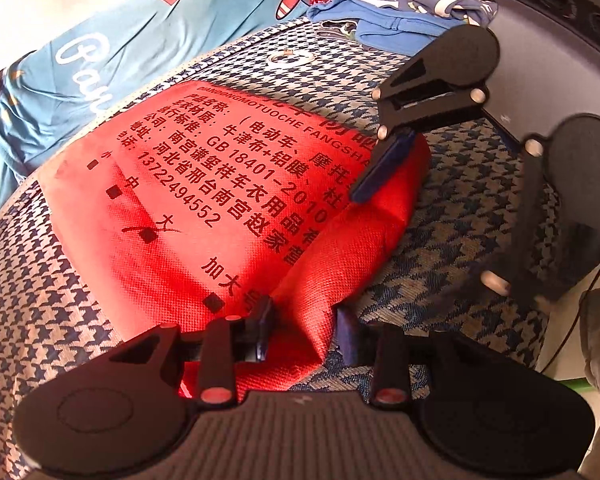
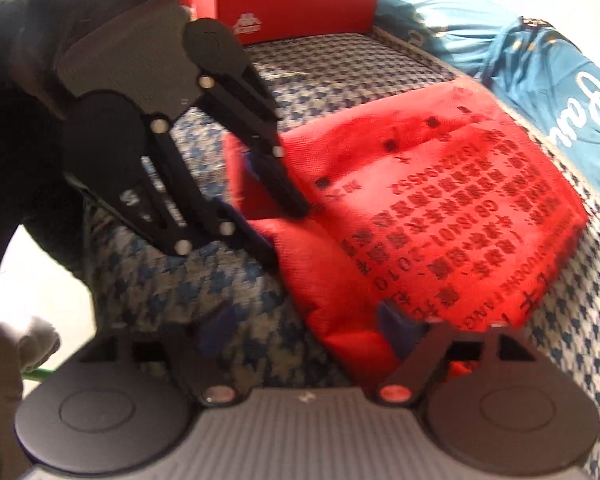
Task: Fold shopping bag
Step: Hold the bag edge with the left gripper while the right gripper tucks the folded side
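The red non-woven shopping bag [image 1: 204, 200] with black printed text lies flat on a blue-and-white houndstooth cushion [image 1: 60, 300]; its near right part is folded into a raised ridge. My left gripper [image 1: 304, 332] is shut on that ridge, with red cloth filling the gap between its fingers. The right wrist view shows the same pinch, the left gripper [image 2: 280, 224] on the bag [image 2: 440, 208]. My right gripper [image 2: 306, 326] stands wide open at the bag's edge. One pad rests by the red cloth and the other is over the cushion. From the left wrist view the right gripper [image 1: 428, 236] hangs open over the bag's right corner.
A teal cloth with white lettering [image 1: 80, 60] lies beyond the bag, and blue clothes [image 1: 388, 20] are piled at the back. A red box [image 2: 296, 4] stands at the cushion's far end. A dark sleeve [image 2: 4, 120] and a white glove [image 2: 20, 344] are at the left.
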The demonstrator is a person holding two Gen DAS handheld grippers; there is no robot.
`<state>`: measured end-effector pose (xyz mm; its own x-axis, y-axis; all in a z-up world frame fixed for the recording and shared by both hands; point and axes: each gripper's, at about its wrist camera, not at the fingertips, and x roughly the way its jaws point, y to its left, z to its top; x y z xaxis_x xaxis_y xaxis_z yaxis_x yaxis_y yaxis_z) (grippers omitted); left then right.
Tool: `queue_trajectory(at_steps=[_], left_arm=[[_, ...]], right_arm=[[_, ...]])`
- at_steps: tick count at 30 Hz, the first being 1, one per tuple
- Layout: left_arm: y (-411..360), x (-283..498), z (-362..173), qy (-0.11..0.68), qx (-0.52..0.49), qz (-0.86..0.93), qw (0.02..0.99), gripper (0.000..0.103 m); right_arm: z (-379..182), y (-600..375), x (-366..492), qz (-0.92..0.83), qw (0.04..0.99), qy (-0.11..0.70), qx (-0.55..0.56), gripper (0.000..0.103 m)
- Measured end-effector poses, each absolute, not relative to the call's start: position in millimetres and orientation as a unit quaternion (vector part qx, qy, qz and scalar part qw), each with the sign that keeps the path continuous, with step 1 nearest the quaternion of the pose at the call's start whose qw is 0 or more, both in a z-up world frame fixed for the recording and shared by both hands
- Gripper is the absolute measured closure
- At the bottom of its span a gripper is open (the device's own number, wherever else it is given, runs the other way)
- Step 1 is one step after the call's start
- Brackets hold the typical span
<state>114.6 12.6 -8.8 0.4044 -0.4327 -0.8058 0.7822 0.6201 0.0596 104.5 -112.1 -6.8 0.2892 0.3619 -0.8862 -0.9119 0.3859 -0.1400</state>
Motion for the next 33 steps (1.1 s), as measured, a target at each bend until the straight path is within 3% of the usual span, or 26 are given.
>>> queue_trajectory(at_steps=[4, 19, 21, 22, 23, 25, 28, 33], left_arm=[[13.3, 113.5, -7.8, 0.397, 0.221, -0.376, 0.807, 0.069], [13.7, 112.2, -8.0, 0.395, 0.221, -0.378, 0.808, 0.069], [13.6, 112.0, -8.1, 0.394, 0.222, -0.378, 0.808, 0.069], [13.4, 112.0, -8.1, 0.394, 0.222, -0.378, 0.808, 0.069], [13.2, 111.9, -8.0, 0.394, 0.223, -0.378, 0.808, 0.069], [13.7, 112.7, -7.8, 0.395, 0.22, -0.378, 0.807, 0.069], [13.7, 112.9, -7.7, 0.396, 0.219, -0.379, 0.807, 0.069], [12.8, 114.1, -8.7, 0.396, 0.221, -0.383, 0.805, 0.069]], right_arm=[[-11.5, -102.8, 88.6, 0.422, 0.718, 0.391, -0.39, 0.0], [-13.2, -97.6, 76.3, 0.384, 0.735, 0.381, -0.41, 0.001], [-11.2, -95.8, 67.6, 0.372, 0.742, 0.348, -0.436, 0.018], [-11.1, -95.9, 65.9, 0.372, 0.741, 0.34, -0.443, 0.039], [-11.0, -96.0, 64.2, 0.371, 0.741, 0.332, -0.451, 0.053], [-10.7, -97.0, 63.1, 0.37, 0.741, 0.323, -0.459, 0.071], [-7.0, -101.8, 68.1, 0.369, 0.748, 0.329, -0.443, 0.077], [-9.8, -101.8, 67.5, 0.37, 0.736, 0.312, -0.474, 0.077]])
